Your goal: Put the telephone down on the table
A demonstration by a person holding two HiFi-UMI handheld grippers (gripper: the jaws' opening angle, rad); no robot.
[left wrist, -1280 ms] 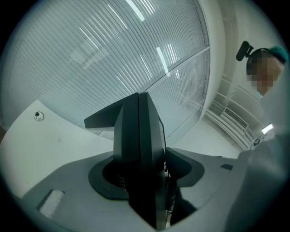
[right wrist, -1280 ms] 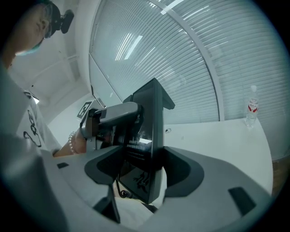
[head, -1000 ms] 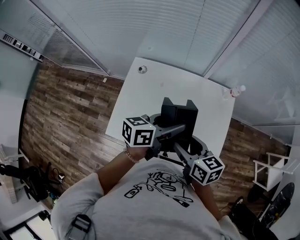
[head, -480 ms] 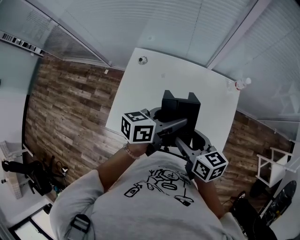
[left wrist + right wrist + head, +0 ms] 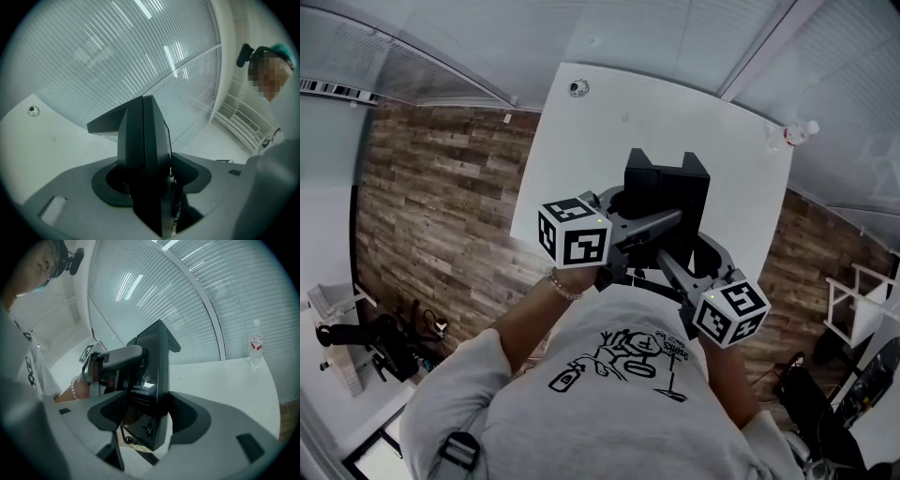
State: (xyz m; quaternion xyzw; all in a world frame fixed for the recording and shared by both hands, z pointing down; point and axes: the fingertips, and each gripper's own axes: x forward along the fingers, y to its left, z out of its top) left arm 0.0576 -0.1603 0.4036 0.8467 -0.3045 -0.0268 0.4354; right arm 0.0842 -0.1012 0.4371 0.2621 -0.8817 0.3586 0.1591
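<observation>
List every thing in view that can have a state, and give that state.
telephone, gripped from both sides over the table
left hand-held gripper, shut on the telephone
right hand-held gripper, shut on the telephone
bottle, upright at the table's far corner
window blinds, lowered

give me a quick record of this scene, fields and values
phone: black, upright, between both grippers, over the table
left gripper: shut on phone
right gripper: shut on phone
cord: coiled, at the phone's underside
table: white, beside the blinds
bottle: upright, at the table's far right corner
phone touching table: cannot tell
</observation>
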